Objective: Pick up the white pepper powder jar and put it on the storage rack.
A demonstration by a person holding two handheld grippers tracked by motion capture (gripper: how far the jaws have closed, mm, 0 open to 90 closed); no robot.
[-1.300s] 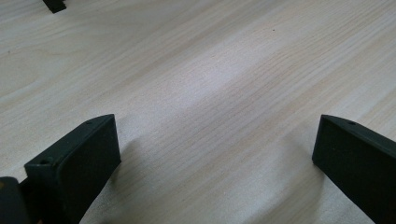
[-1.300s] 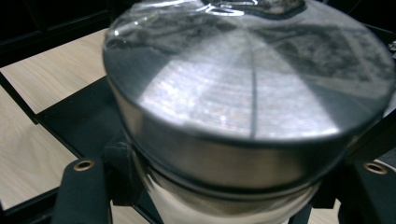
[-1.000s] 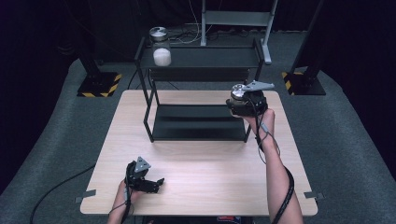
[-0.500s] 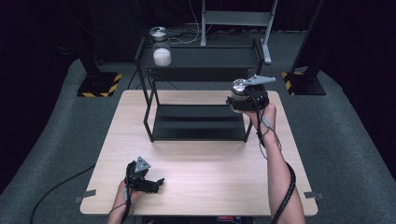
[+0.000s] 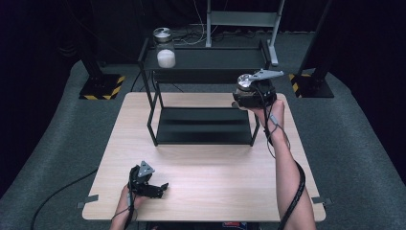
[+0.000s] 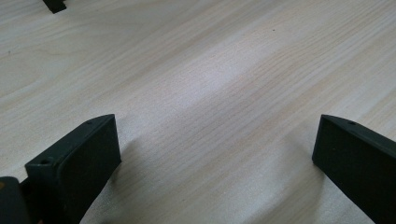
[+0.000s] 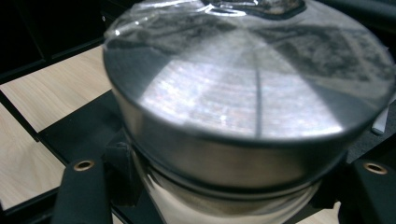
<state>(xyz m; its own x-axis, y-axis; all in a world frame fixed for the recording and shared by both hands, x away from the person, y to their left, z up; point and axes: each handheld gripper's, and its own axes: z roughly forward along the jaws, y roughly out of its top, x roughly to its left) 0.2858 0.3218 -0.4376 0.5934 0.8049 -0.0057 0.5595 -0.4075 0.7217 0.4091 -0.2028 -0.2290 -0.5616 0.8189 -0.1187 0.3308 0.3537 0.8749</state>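
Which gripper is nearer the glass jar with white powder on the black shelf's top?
Right. The right gripper, holding a metal-lidded jar, is beside the shelf's right end; the left gripper rests at the table's near edge, farther from that jar.

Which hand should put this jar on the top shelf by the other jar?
Right, probably: its gripper already clamps the jar beside the shelf. The left gripper rests open, far away.

A recording lab: black curtains (image 5: pixel 43 28), stand bases with hazard stripes (image 5: pixel 101 88).

Two lidded jars (image 5: pixel 165 48) (image 7: pixel 243 112), one black two-tier shelf (image 5: pixel 206 125), one wooden table (image 5: pixel 206 182), two hand-held grippers (image 5: pixel 162 187) (image 5: pixel 239 103)
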